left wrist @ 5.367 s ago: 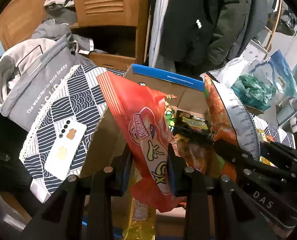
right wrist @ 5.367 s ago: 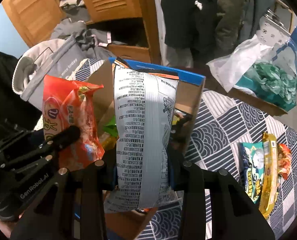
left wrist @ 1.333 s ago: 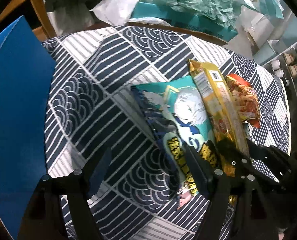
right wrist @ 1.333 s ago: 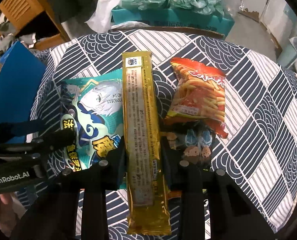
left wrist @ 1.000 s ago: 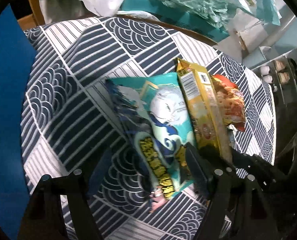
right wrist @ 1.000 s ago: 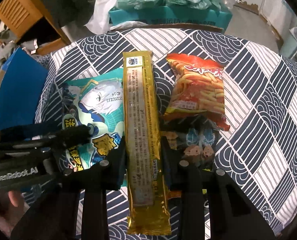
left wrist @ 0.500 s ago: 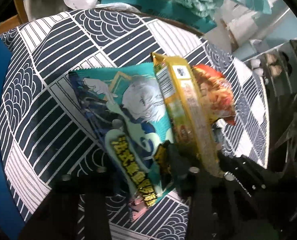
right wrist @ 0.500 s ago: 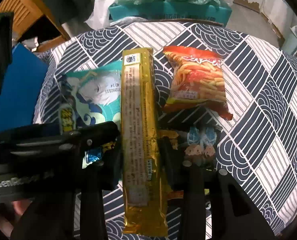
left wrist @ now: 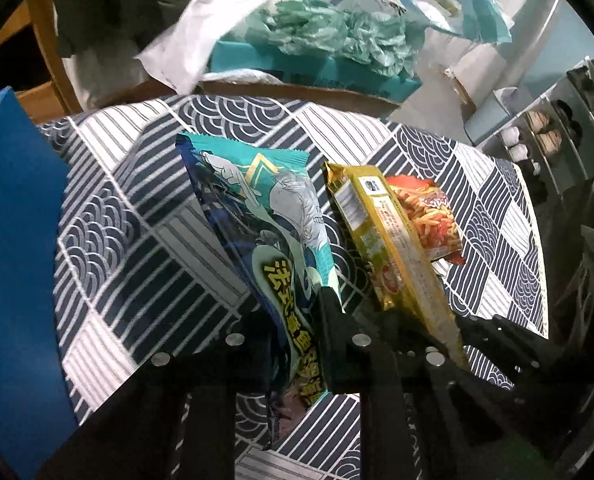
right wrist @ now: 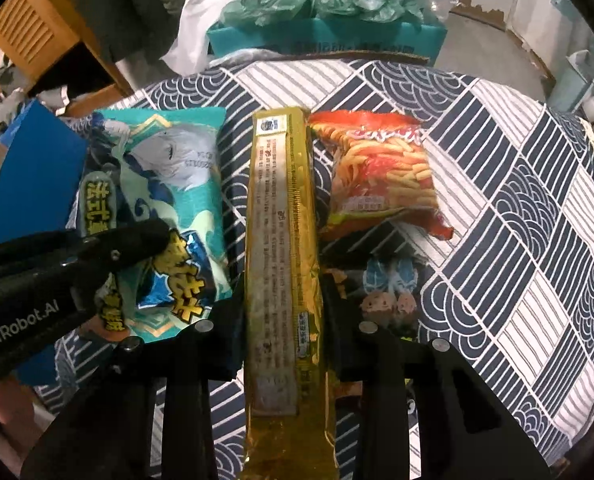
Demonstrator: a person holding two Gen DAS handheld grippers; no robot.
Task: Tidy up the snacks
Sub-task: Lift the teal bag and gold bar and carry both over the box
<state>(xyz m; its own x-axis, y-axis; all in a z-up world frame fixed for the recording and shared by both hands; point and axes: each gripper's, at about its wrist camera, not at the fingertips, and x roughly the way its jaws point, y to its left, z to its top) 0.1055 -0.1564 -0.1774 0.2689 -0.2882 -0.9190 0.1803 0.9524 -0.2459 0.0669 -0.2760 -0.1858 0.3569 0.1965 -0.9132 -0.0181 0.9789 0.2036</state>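
My left gripper (left wrist: 293, 320) is shut on the lower end of a teal anime-print snack bag (left wrist: 273, 224) and lifts it off the patterned tablecloth (left wrist: 145, 216); the bag also shows in the right wrist view (right wrist: 169, 184). My right gripper (right wrist: 283, 288) is shut on a long gold snack pack (right wrist: 283, 216), which also shows in the left wrist view (left wrist: 381, 240). A red bag of fries-shaped snacks (right wrist: 381, 172) lies on the cloth to its right. A small dark packet (right wrist: 389, 284) lies below the red bag.
A blue flap of the cardboard box (left wrist: 13, 248) stands at the left. A teal box with green plastic bags (right wrist: 325, 12) sits beyond the table's far edge. A wooden cabinet (right wrist: 29, 28) is at the back left.
Both grippers left the box, where they held other bags, and came over the table. The left gripper closed on the teal bag and lifted it. The right gripper holds the gold pack.
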